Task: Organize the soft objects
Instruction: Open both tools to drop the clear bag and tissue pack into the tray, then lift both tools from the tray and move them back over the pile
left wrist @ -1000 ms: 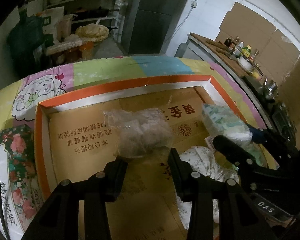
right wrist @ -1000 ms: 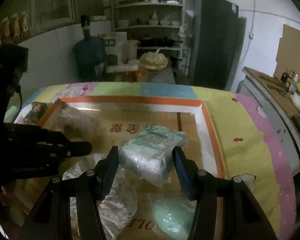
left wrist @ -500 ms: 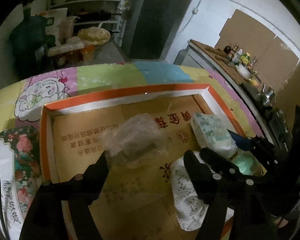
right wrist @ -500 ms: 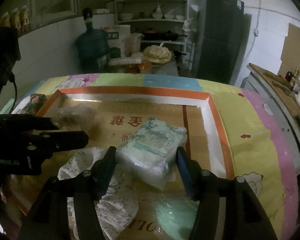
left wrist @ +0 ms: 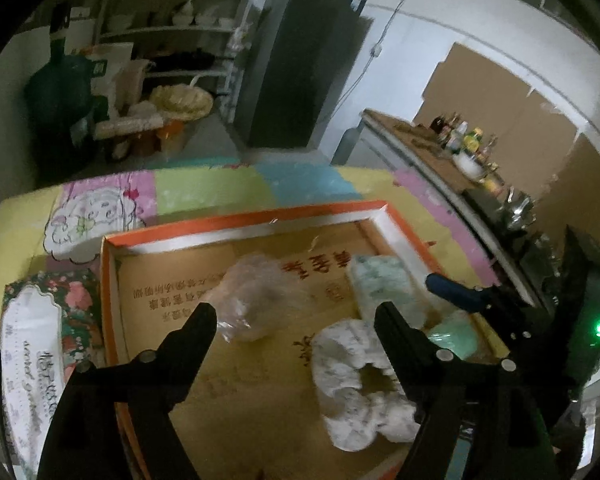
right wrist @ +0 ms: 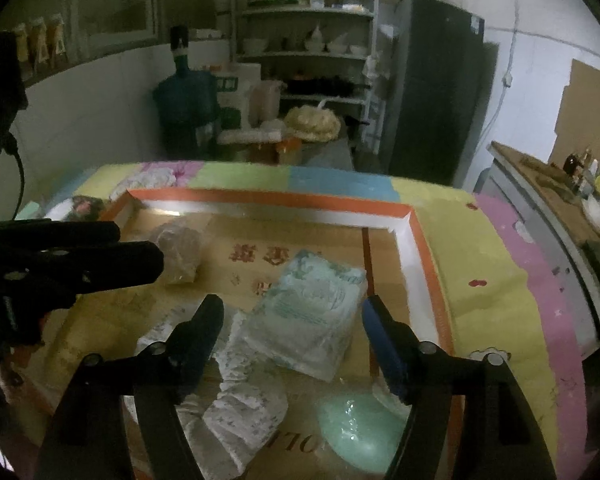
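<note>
Both claws are opening over the cardboard tray (right wrist: pixel 416 248). The left gripper (left wrist: pixel 296 320) is spread wide, with the clear plastic bag (left wrist: pixel 256 296) lying loose just beyond its tips. The right gripper (right wrist: pixel 292 312) is letting go of the white tissue pack (right wrist: pixel 312 312), which looks, in this dim light, half propped on the flowery cloth (right wrist: pixel 240 396). Propped like that, it could easily slide down onto the green pouch (right wrist: pixel 360 428).

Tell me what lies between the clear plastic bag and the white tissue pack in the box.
Bare cardboard box floor with red printed characters. The right wrist view shows nothing else between the clear plastic bag and the tissue pack; the left wrist view agrees.
</note>
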### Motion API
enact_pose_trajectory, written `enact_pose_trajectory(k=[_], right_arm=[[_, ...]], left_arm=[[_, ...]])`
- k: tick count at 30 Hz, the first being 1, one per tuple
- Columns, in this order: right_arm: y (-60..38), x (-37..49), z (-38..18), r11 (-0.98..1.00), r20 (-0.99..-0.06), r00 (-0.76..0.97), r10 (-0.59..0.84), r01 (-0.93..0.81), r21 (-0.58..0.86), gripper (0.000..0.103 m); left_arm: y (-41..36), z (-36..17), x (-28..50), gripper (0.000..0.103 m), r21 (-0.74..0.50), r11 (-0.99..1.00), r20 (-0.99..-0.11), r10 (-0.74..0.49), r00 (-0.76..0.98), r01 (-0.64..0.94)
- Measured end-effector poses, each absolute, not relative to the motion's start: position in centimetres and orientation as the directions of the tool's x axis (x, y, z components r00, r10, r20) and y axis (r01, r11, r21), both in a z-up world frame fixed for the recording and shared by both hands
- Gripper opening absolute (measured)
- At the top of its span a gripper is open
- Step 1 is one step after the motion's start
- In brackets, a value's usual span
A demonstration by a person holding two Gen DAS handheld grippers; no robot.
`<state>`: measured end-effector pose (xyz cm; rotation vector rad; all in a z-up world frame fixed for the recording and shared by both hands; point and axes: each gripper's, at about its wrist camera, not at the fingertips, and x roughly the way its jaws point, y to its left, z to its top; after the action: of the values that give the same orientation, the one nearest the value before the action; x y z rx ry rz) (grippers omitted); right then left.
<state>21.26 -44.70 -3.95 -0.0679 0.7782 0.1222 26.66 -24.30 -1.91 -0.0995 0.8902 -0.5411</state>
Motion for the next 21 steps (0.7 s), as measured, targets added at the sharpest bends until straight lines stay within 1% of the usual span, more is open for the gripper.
enact_pose_trajectory(k=[8, 16, 21], right_arm=[[-43.9, 19.7, -2.1, 0.992, -0.663, 0.744, 0.084, -0.124, -0.013, 0.073], [-41.8, 17.7, 0.2, 0.990, -0.632, 0.770, 0.090, -0.137, -0.025, 0.073], [-39.9, 16.0, 2.0, 0.986, -0.599, 0.792, 0.120, -0.163, -0.018, 0.073]], left_arm=[[-23.0, 1.7, 24.0, 0.082, -0.292, 0.845, -0.637, -0.522, 0.567, 0.449], [-20.4, 3.8, 22.2, 0.082, -0.298, 0.840, -0.590, -0.535, 0.604, 0.452], [-18.7, 5.1, 20.7, 0.083, -0.294, 0.845, -0.555, -0.532, 0.640, 0.447]])
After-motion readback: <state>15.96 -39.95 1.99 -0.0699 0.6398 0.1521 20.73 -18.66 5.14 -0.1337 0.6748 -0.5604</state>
